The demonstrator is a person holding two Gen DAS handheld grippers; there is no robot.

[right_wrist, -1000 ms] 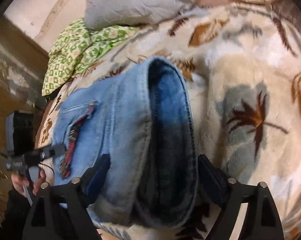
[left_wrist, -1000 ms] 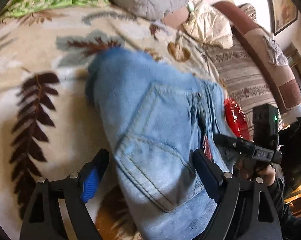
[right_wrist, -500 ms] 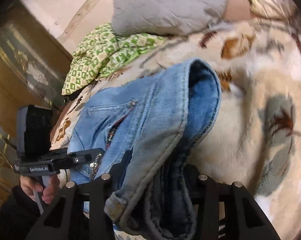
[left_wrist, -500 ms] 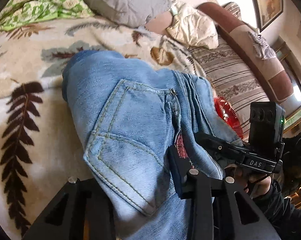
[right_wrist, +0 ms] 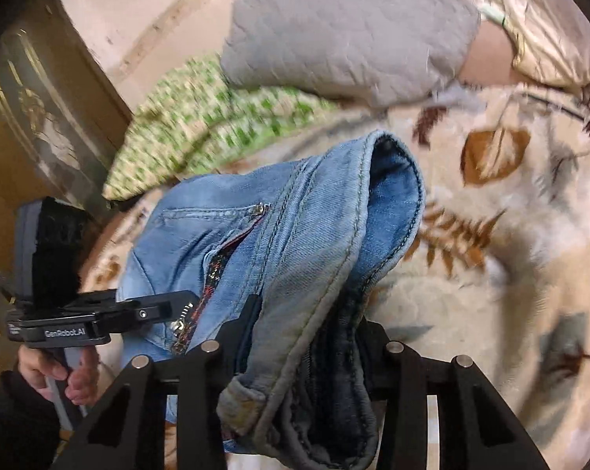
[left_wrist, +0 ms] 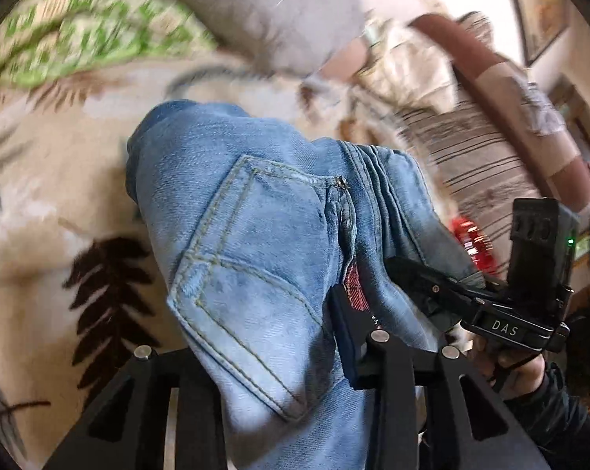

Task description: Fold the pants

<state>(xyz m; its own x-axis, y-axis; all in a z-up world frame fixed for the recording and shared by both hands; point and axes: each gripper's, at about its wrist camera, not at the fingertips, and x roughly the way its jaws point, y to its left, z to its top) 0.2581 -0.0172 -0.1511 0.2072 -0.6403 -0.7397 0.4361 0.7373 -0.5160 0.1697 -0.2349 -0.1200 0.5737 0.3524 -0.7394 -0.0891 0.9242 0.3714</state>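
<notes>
A: What's nearest you?

B: Your left claw (left_wrist: 279,368) is clamped on the jeans (left_wrist: 256,258); the back pocket (left_wrist: 252,274) bulges up between its arms. Your right claw (right_wrist: 299,356) pinches a thick fold of the same jeans, hem and dark inner side bunched in its grip.

A: Where do the jeans sit?

B: You hold them raised at the near end, over the blanket (left_wrist: 60,196) on the bed. The far end droops toward the blanket; whether it touches, you can't tell. From the right wrist view, the zip (right_wrist: 224,258) lies open, showing red lining.

A: Can each claw see the other?

B: Yes. From the left view your right claw shows at the right edge, gripping the denim. From the right view the left one shows at the left edge, hand (right_wrist: 56,376) on its handle.

A: And farther back?

B: A grey pillow (right_wrist: 346,35) and a green patterned cloth (right_wrist: 201,125), both blurred. A red thing (left_wrist: 471,243) peeks just beyond the jeans.
</notes>
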